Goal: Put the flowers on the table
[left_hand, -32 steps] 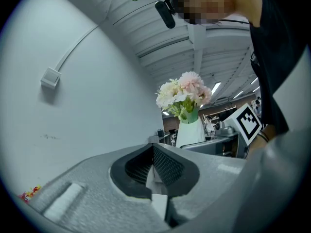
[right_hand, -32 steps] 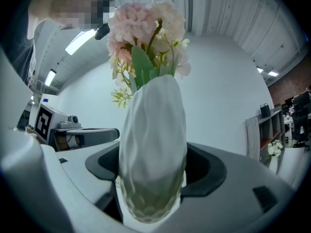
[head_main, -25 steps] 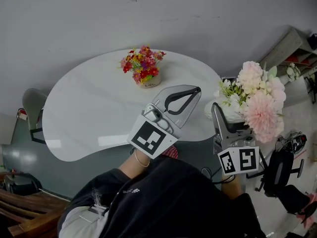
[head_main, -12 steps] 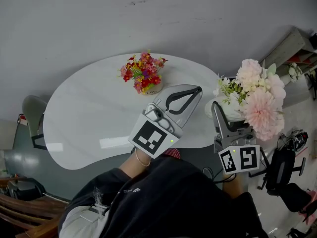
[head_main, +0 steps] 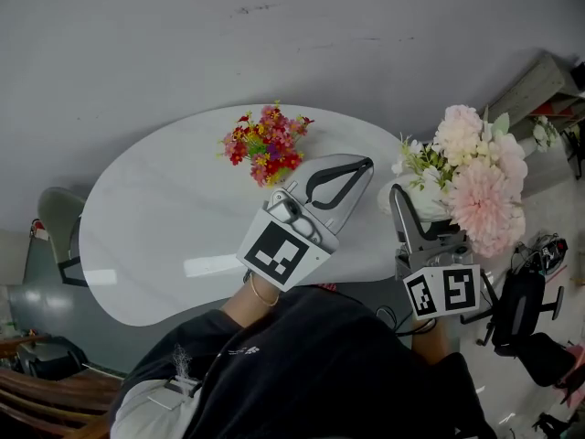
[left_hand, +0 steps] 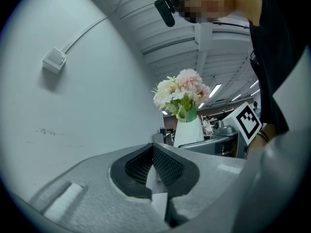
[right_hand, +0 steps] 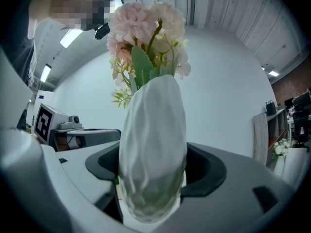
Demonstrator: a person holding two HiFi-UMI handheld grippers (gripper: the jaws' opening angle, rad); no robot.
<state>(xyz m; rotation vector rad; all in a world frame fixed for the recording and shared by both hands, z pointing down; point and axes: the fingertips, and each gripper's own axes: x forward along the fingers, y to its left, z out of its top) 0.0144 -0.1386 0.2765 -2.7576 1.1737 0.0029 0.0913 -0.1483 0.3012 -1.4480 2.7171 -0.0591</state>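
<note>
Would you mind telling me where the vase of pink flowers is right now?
In the head view the vase of pink flowers is at the right, clamped in the right gripper beside the white table's right end, well right of the red bouquet.

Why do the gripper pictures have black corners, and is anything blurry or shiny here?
Both gripper views are wide-angle, so corners go black and lines bow. Right gripper view: the white vase sits so near the lens it looks soft; its pink flowers are crisper. Head view: the white table shows a pale glare patch.
</note>
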